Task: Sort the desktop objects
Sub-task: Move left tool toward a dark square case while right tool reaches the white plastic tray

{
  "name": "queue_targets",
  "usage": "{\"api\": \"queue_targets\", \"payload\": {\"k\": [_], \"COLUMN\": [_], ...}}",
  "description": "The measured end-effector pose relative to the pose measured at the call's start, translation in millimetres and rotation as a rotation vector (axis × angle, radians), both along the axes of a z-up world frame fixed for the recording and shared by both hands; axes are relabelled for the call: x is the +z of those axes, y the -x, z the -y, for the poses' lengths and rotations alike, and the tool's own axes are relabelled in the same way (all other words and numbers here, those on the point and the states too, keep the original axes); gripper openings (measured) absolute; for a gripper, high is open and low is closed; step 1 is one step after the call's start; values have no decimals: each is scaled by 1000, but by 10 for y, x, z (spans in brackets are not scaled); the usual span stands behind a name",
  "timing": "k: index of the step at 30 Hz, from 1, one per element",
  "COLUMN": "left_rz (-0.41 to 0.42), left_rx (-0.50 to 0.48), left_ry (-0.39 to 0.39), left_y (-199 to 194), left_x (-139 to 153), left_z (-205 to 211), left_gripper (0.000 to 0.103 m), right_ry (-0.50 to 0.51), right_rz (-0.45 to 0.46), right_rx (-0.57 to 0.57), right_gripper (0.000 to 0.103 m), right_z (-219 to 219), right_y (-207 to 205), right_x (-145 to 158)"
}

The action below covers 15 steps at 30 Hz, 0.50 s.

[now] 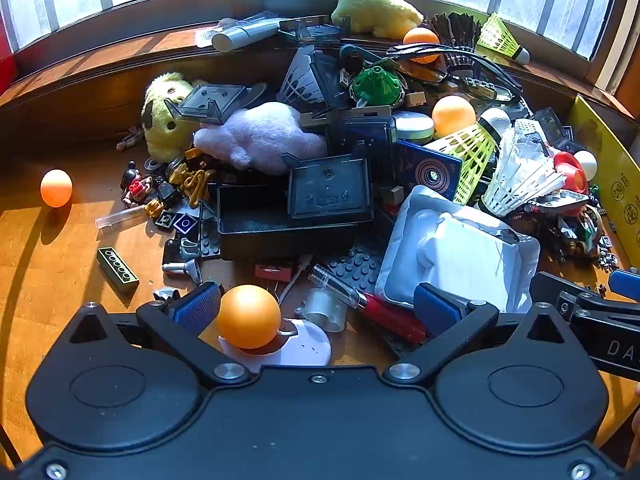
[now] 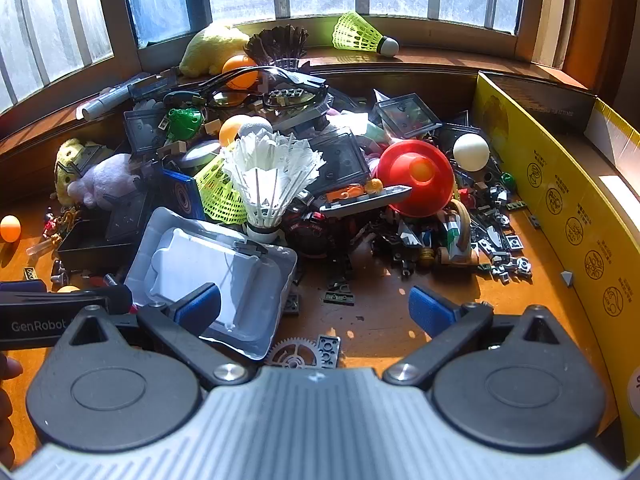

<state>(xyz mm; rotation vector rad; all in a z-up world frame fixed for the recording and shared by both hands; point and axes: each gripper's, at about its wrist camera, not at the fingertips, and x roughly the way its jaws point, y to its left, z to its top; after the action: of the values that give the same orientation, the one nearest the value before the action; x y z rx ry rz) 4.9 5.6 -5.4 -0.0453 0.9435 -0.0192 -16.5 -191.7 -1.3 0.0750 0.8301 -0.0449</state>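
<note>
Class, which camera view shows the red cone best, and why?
The right wrist view: the red cone lies in full sight, sunlit, mid-pile. The left wrist view shows only a small red part at the far right, behind the white shuttlecock.

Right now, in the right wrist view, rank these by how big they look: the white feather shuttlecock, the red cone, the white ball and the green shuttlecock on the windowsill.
1. white feather shuttlecock
2. red cone
3. green shuttlecock, farther away, so really unsure
4. white ball
</note>
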Motion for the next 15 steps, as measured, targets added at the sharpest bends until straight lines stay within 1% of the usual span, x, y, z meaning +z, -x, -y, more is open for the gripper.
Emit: {"api": "queue_targets", "payload": {"k": [4,9,15], "left_rz": [1,23,65], "left_rx": [-7,-12,-33], "left_ry": [3,-4,20], "left_y": [-47,-105,-239], "left_x": [-3,15,101], "left_z": [12,22,18], "left_gripper": [103,103,103], "right_ry": [1,12,-5], "right_rz": [-2,10,3], "right_rx": [-5,-15,-42], "right_gripper": [103,103,103], "right_z": [25,83,186], "right_y": [-21,-74,-170], "right_x": [-4,17,1]}}
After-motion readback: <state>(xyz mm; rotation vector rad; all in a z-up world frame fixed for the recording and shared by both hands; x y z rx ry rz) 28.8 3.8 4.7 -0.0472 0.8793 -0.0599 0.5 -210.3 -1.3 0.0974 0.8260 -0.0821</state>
